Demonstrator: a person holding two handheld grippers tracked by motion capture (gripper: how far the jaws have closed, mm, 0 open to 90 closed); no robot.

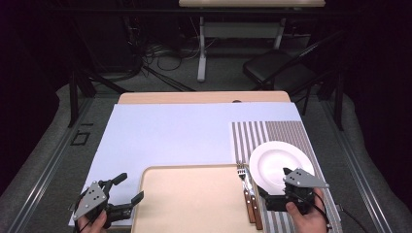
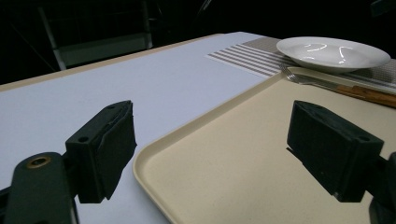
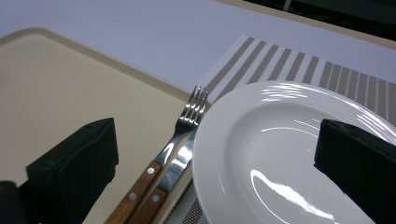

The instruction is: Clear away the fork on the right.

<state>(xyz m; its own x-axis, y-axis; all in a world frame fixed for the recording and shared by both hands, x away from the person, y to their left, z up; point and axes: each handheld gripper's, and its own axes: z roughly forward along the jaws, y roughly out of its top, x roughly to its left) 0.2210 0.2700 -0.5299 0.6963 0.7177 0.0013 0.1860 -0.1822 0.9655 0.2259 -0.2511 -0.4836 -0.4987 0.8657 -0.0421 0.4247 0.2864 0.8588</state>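
Note:
A white plate [image 1: 279, 162] [image 3: 280, 154] rests on a striped placemat [image 1: 272, 131] at the right of the table. A fork [image 1: 240, 171] [image 3: 189, 116] and a wooden-handled knife [image 1: 248, 187] [image 3: 180, 163] lie side by side between the plate and a beige tray [image 1: 194, 199] [image 2: 233, 140]. My right gripper [image 1: 273, 182] [image 3: 217, 158] is open, its jaws straddling the plate's near-left rim and the cutlery. My left gripper [image 1: 130, 187] [image 2: 219, 149] is open with nothing in it, over the tray's left edge.
A pale blue sheet [image 1: 170, 136] covers most of the wooden table [image 1: 204, 97]. Beyond the table stand a black folding chair [image 1: 282, 68] and another table's white legs [image 1: 201, 48], with cables [image 1: 165, 51] on the floor.

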